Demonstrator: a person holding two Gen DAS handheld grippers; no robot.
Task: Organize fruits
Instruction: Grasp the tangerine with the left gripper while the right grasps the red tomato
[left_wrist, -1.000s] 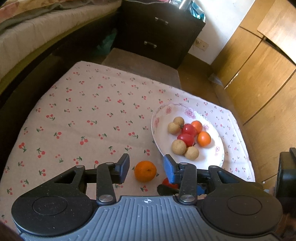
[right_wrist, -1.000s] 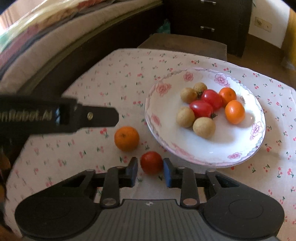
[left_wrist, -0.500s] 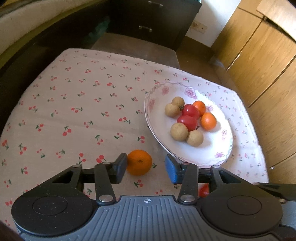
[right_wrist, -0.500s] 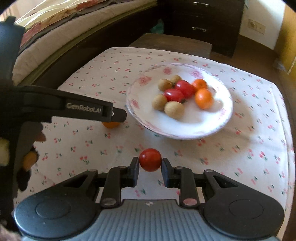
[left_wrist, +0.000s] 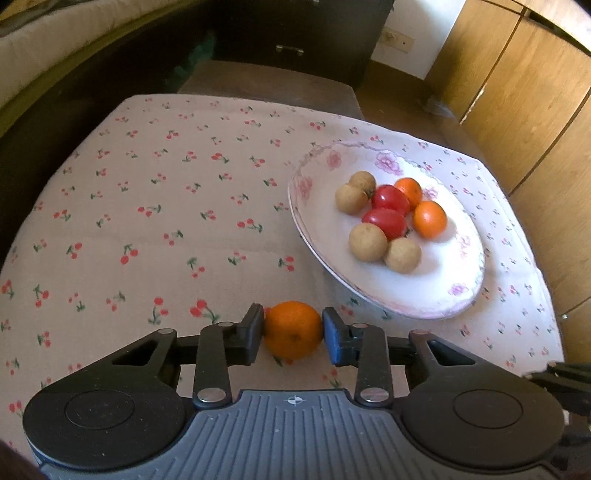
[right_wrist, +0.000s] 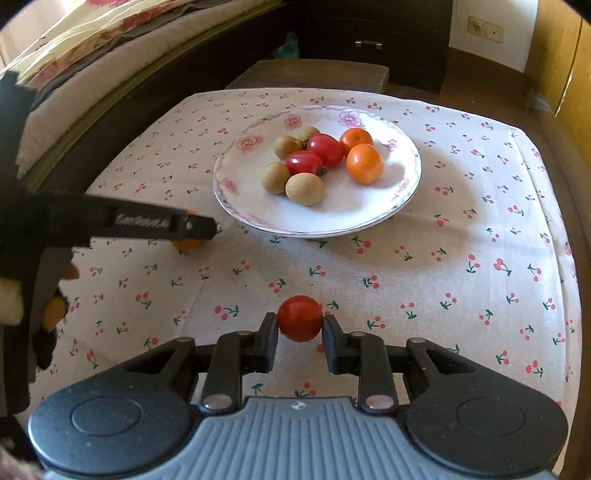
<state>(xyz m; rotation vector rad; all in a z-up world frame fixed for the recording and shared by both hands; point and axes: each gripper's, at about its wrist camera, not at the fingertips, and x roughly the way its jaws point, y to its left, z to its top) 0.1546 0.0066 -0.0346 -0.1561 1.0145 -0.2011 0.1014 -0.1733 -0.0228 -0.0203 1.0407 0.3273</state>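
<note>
A white floral plate (left_wrist: 321, 236) (right_wrist: 369, 218) on the cherry-print cloth holds several brown longans, two red tomatoes (right_wrist: 325, 146) and two small oranges (right_wrist: 364, 162). My left gripper (left_wrist: 293, 332) is shut on an orange (left_wrist: 293, 329), still down at the cloth, just left of the plate. My right gripper (right_wrist: 300, 330) is shut on a red tomato (right_wrist: 300, 318) and holds it above the cloth, in front of the plate. The left gripper's finger also shows in the right wrist view (right_wrist: 155, 221), with the orange (right_wrist: 188, 244) partly hidden under it.
The cloth covers a small table (right_wrist: 480, 258). A bed (right_wrist: 74, 74) runs along the left, a dark drawer cabinet (right_wrist: 376, 40) stands at the back, a brown stool (right_wrist: 314, 74) sits behind the table, and wooden cupboards (left_wrist: 524, 92) stand at the right.
My left gripper has moved forward and closed on the orange. My right gripper has closed on the tomato, lifted it and drawn back from the plate.
</note>
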